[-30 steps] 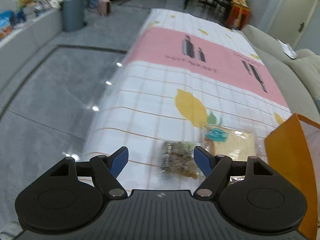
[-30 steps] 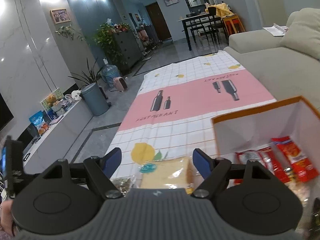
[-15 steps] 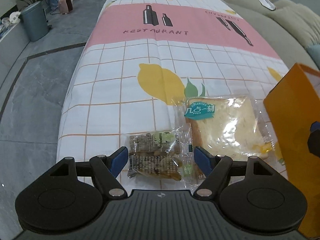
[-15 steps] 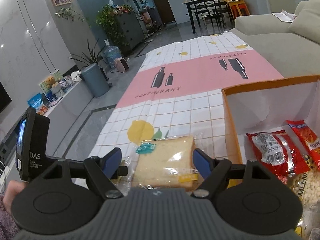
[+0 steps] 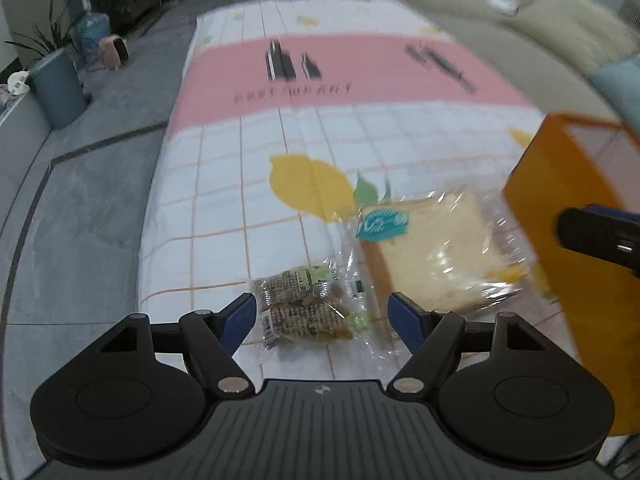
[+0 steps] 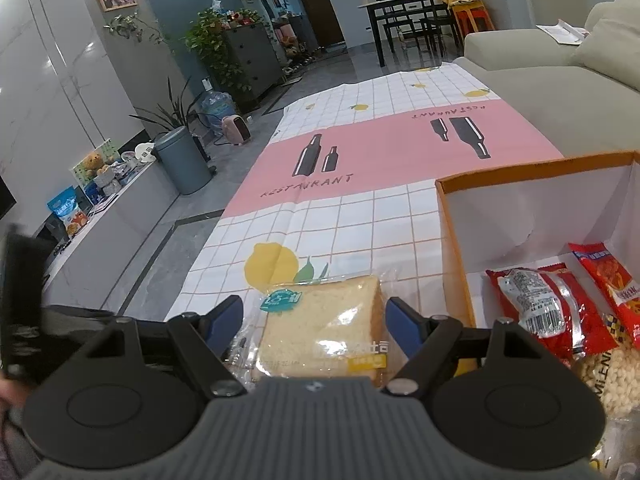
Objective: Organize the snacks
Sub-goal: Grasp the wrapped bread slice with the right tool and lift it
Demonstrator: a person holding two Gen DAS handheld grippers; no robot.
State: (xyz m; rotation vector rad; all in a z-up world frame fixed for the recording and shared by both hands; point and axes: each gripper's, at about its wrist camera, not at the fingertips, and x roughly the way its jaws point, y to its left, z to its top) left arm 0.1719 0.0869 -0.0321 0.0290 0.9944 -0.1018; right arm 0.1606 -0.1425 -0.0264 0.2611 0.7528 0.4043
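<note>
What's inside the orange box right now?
In the orange box: two red snack packs and a bag of pale puffs at the near end. The right gripper hides the near corner; the far part shows bare white floor.

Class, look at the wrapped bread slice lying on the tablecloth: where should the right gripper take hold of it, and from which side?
Grip the wrapped bread slice across its two side crusts, coming from its near edge. It lies flat between the open right gripper fingers, already lined up.
</note>
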